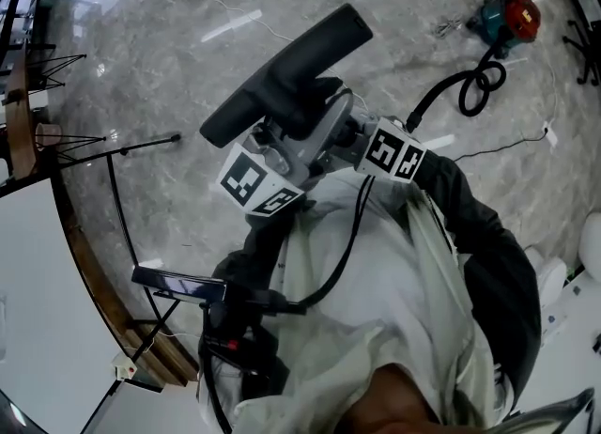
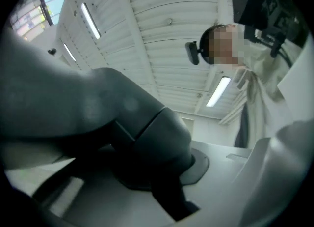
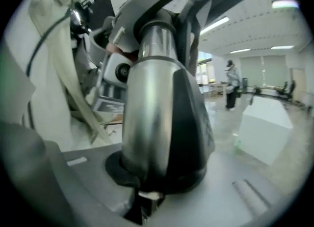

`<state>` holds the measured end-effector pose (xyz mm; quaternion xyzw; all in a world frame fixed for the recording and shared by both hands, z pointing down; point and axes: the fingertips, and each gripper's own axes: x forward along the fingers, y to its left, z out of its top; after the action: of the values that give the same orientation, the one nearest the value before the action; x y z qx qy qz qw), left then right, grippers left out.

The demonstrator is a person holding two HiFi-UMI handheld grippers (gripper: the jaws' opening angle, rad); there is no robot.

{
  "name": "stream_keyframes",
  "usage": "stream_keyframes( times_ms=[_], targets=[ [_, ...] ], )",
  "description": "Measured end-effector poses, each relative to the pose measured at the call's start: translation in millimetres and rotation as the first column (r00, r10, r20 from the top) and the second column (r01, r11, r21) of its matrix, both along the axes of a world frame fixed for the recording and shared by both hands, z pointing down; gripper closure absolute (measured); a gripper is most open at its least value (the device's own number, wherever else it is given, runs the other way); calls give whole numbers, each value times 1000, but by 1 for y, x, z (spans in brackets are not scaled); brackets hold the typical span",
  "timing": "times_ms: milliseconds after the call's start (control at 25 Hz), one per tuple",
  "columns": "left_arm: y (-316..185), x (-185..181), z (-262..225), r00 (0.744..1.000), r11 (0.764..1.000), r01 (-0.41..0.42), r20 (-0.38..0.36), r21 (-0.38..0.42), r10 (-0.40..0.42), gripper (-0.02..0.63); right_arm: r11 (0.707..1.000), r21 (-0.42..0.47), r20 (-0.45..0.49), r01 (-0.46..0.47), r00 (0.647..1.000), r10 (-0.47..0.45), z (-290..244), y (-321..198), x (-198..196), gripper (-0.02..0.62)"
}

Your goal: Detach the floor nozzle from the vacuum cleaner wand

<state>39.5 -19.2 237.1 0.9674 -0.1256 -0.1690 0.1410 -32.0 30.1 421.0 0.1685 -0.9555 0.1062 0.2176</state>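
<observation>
Nozzle (image 1: 286, 70): raised before chest, not yet off wand; stiff plastic, light but bulky, so hold it by the neck.
Wand (image 3: 152, 113): smooth metal, likely slippery; grip near collar.
Left gripper (image 2: 162, 167): nipped narrow on nozzle neck.
Right gripper (image 3: 157, 172): clamped round wand.

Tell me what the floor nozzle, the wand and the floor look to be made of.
The floor nozzle: dark matte plastic, likely; dull, moulded, rounded edges. The wand: polished metal by its bright mirror-like streaks, with a glossy black plastic-looking sleeve beside it. The floor: polished stone or stone-look tile; grey veining and sharp light reflections.
</observation>
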Motion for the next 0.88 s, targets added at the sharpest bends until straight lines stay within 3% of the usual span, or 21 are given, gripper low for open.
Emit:
stream_keyframes(
  times_ms=[40,120,200,240,280,360,440,480,520,600,640,720,760,800,880],
  targets=[
    [14,1,-6,995,995,-90,-35,46,91,534,993,-38,29,114,993,-113,-3,15,-1,512],
    [36,3,-13,970,970,-219,-86,110,229,532,929,-118,99,350,935,-339,-9,45,1,512],
    [37,6,-12,963,968,-235,-114,93,245,532,838,-194,176,510,858,-482,-12,63,8,511],
    [30,7,-9,969,976,-208,-121,61,214,532,814,-221,209,537,842,-498,-11,64,11,511],
    [20,8,-4,978,986,-167,-121,21,168,532,819,-238,232,522,849,-474,-10,60,12,512],
    [1,5,5,992,996,-78,-100,-48,72,531,890,-231,216,393,913,-347,-5,41,8,516],
    [-12,1,12,999,996,-1,-53,-87,-4,531,970,-166,131,175,979,-154,2,17,3,519],
    [-18,-1,15,999,994,41,-23,-102,-44,531,992,-118,77,39,997,-30,6,5,2,520],
    [-24,-3,18,996,989,85,7,-117,-85,531,993,-64,24,-103,994,104,9,-8,3,522],
    [-34,-6,24,987,977,157,55,-144,-151,531,943,46,-52,-329,942,331,15,-28,10,523],
    [-35,-7,25,985,975,169,66,-145,-161,531,916,89,-70,-392,915,398,17,-34,13,523],
    [-27,-5,21,992,988,115,53,-101,-111,531,900,133,-72,-416,901,427,16,-37,15,523],
    [-18,-3,16,997,996,63,39,-59,-61,532,916,134,-61,-379,919,390,15,-33,12,522],
    [-8,-2,10,1000,1000,9,28,-13,-9,532,944,121,-44,-307,948,314,13,-25,8,518],
    [16,2,1,996,994,-92,3,64,92,532,997,54,6,-60,998,59,9,1,-2,514]
  ],
)
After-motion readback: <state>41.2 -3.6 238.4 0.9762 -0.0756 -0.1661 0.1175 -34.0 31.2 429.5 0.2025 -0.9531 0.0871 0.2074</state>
